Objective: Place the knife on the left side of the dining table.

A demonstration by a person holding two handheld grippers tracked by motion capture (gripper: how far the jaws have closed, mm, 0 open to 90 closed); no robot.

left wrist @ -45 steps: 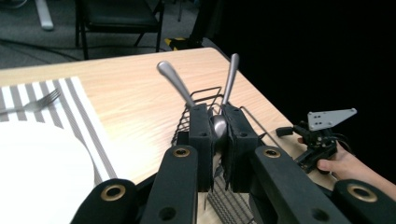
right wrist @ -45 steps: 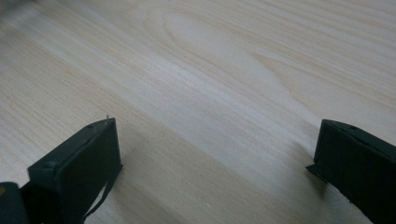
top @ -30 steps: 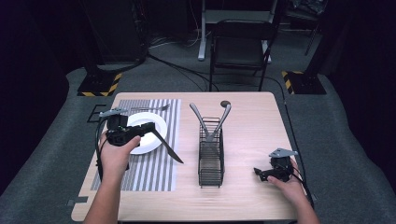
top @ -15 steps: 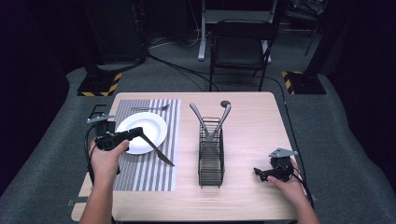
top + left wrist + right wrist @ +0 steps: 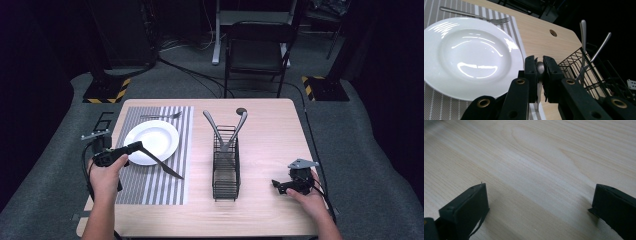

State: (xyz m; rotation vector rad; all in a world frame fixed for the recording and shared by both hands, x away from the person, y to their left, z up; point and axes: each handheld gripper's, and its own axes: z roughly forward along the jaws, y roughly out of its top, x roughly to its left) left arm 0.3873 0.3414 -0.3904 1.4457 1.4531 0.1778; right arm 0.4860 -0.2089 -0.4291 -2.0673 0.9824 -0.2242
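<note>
Left tool (image 5: 539,75) clamps knife (image 5: 162,165) over placemat (image 5: 165,190), unplaced | fork (image 5: 160,116), plate (image 5: 150,141) set | right tool (image 5: 539,202) wide, idle on tabletop (image 5: 270,145).

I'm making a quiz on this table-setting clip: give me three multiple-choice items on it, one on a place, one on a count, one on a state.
1. Where does the fork lie?
A. On the mat beyond the plate
B. In the rack
C. By the right gripper

2. How many utensils stand in the rack?
A. None
B. Two
C. Five

3. How are the left gripper jaws?
A. Wide open over the plate
B. Shut on the rack
C. Shut on a knife

Answers:
1 A: the fork rests on the striped mat at the far side of the plate.
2 B: two handles lean out of the rack.
3 C: the jaws pinch the knife, which slants over the mat; the right gripper is open.
</note>
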